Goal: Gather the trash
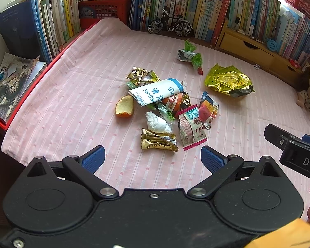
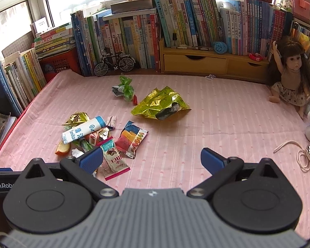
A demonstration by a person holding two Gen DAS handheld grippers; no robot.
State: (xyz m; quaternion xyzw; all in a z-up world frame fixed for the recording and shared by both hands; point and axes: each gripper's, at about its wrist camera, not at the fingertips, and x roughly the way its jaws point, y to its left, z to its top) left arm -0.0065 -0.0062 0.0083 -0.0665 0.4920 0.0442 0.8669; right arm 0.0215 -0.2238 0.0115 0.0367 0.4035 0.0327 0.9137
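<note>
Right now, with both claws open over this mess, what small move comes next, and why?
Probably ease the left gripper forward and down over the gold wrapper. Its jaws are open and empty, and that wrapper lies nearest, just ahead between the fingers. The right gripper is open and empty too.

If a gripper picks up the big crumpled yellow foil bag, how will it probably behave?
The foil bag is crumpled and looks empty, so it is probably very light. Its thin, creased film should fold flat between the jaws rather than resist. The glossy surface may slip, so a pinch on a raised fold seems safer.
</note>
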